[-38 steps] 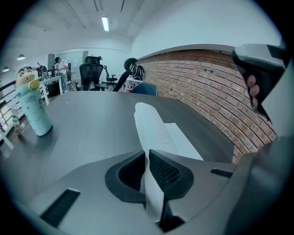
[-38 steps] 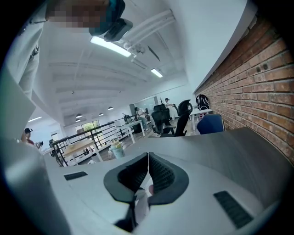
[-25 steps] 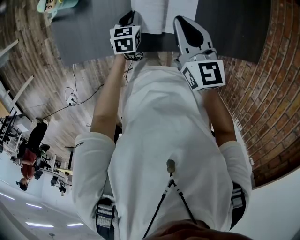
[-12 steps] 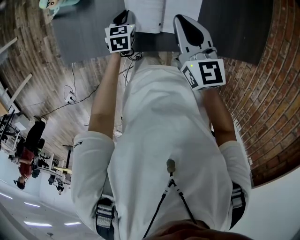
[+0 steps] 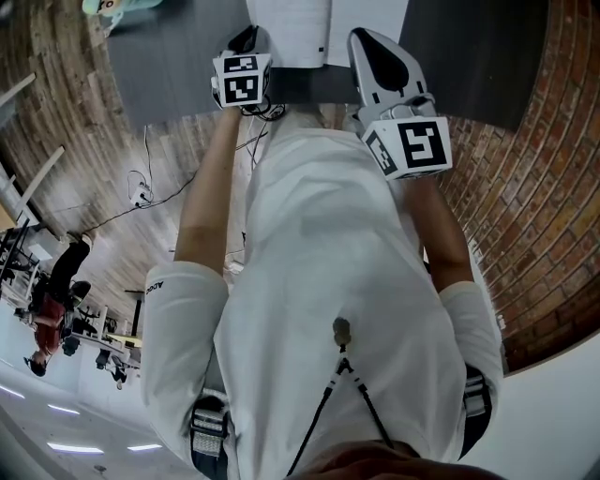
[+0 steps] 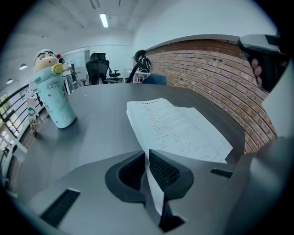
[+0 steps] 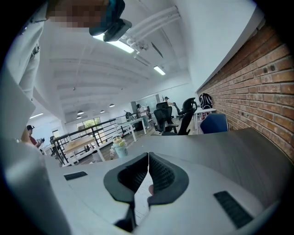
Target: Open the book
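the book (image 5: 292, 26) lies open on the dark grey table (image 5: 169, 75), at its near edge right in front of the person. its white pages run out of the top of the head view. in the left gripper view the spread faces up with printed lines and a small diagram, the right-hand page reaching towards the table's rim.

the left gripper (image 6: 147, 153) points steeply down at the near left corner of the book. its jaws are pinched on a single page (image 6: 156, 193). that sheet stands on edge between the ribbed pads and runs forward into the lifted left-hand leaf of the spread.

the right gripper (image 7: 148, 156) sits just right of the book, tilted only a little downward, and its jaws are pressed together at the tips. a strip of white paper shows in the slot behind the tips. i cannot tell whether it is gripped or simply lies underneath.

a pale teal bottle (image 6: 53, 92) with a cartoon-figure cap stands upright on the far left of the table, well apart from the book. a curved brick wall (image 6: 202, 69) runs along the table's right side, and black office chairs (image 6: 98, 69) stand beyond the far end. the person's white shirt (image 5: 328, 281) fills the middle of the head view.
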